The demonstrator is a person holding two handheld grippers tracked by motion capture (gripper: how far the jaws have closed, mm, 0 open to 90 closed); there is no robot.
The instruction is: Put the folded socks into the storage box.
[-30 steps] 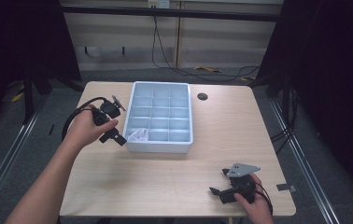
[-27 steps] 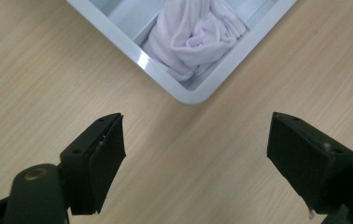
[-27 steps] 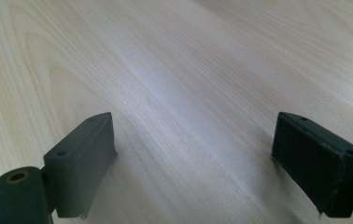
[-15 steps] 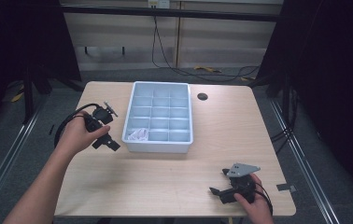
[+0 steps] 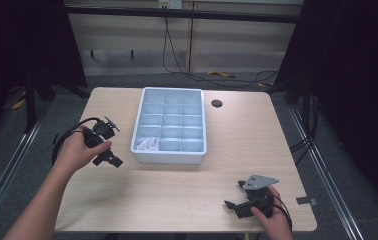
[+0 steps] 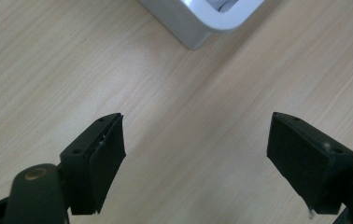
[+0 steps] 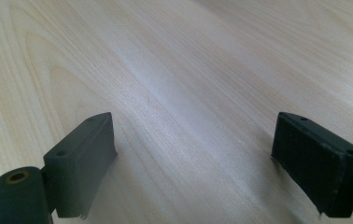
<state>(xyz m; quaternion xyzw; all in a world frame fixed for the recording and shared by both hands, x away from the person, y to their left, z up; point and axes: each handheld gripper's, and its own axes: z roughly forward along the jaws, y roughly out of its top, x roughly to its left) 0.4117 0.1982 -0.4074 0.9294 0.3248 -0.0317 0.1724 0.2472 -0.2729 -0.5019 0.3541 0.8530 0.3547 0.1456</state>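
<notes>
Claws both apart, empty. My left claw (image 5: 111, 159) over bare tabletop (image 5: 177, 200), tray (image 5: 169, 156) corner just ahead; right claw (image 5: 232, 206) resting. Next, I judge: reach white item (image 5: 147, 145) in tray's near compartment.

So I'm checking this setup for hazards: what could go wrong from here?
The left gripper, open and empty, sits close to the tray's near corner; swinging in could nudge the light tray. The white thing in the corner compartment looks soft and may snag. The right gripper lies near the table edge.

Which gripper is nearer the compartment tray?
Left. The left gripper sits just off the compartment tray, by its near left corner; the right gripper rests farther away, near the table's front edge.
</notes>
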